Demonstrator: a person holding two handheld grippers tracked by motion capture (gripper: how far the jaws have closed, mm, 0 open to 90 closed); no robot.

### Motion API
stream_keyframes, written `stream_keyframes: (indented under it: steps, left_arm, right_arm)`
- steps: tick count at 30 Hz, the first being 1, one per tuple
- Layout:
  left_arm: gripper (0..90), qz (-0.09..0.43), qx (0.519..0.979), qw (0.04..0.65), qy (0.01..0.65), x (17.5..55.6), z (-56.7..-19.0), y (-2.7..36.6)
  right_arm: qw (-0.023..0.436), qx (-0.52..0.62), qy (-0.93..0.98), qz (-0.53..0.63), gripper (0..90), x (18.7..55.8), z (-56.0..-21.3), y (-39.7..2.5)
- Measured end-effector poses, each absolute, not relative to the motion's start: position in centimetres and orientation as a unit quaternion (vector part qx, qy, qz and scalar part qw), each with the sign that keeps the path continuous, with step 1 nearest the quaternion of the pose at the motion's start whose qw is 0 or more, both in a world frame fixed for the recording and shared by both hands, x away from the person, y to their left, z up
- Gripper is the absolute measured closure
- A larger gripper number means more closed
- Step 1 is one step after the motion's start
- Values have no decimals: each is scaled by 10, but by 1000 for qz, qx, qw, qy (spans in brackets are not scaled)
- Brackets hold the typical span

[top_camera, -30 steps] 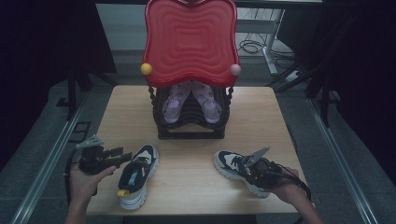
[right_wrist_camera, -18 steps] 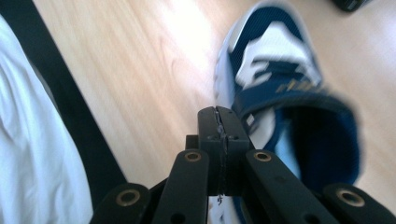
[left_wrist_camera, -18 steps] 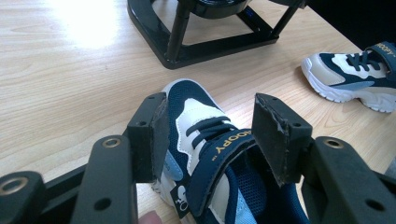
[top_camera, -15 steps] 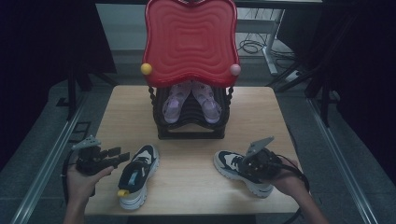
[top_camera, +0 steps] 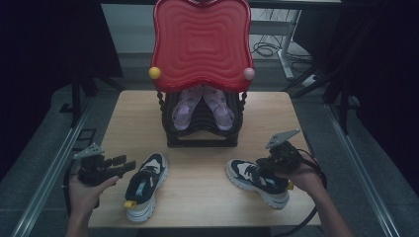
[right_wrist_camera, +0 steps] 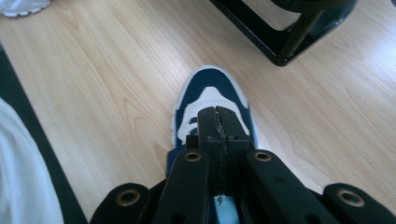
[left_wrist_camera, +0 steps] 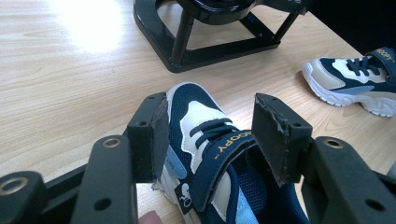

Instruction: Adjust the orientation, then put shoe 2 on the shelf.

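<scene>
While two navy-white mesh sneakers lie on pale wood desk point(top_camera: 197, 197), left tongs point(left_wrist_camera: 208, 133) gape wide over left sneaker point(top_camera: 144, 185); right tongs point(right_wrist_camera: 218, 123) pinched shut above right sneaker point(top_camera: 257, 180), grip uncertain.

Gold lettering runs along the navy strap of the left shoe point(left_wrist_camera: 219, 158), and it reads "SNOOPY", though the first letters are partly turned away. The right shoe point(left_wrist_camera: 357, 79) carries the same gold word on its strap, of which "OOPY" is legible. A small white cartoon figure sits on the near shoe's side tag
</scene>
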State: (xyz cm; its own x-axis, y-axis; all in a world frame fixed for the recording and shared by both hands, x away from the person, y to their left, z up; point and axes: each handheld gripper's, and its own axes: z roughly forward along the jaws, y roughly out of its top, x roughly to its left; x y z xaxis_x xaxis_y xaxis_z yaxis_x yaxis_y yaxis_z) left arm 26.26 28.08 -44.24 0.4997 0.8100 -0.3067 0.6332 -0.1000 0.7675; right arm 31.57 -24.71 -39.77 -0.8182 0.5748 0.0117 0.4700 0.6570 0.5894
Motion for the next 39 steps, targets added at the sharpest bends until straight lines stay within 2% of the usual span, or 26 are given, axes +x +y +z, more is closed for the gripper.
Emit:
stream_keyframes:
  steps: [18, 27, 33, 39]
  left_arm:
    - [463, 96, 746, 446, 485, 261, -443, 274]
    - [462, 80, 758, 429, 485, 247, -446, 281]
    - [461, 72, 770, 410, 483, 240, -443, 280]
    - [461, 61, 788, 380, 481, 239, -446, 271]
  right_arm:
    - [94, 329, 888, 307, 889, 321, -409, -278]
    - [105, 343, 879, 313, 873, 314, -406, -301]
    - [105, 352, 876, 314, 817, 311, -411, -308]
    - [106, 347, 879, 309, 717, 312, -412, -307]
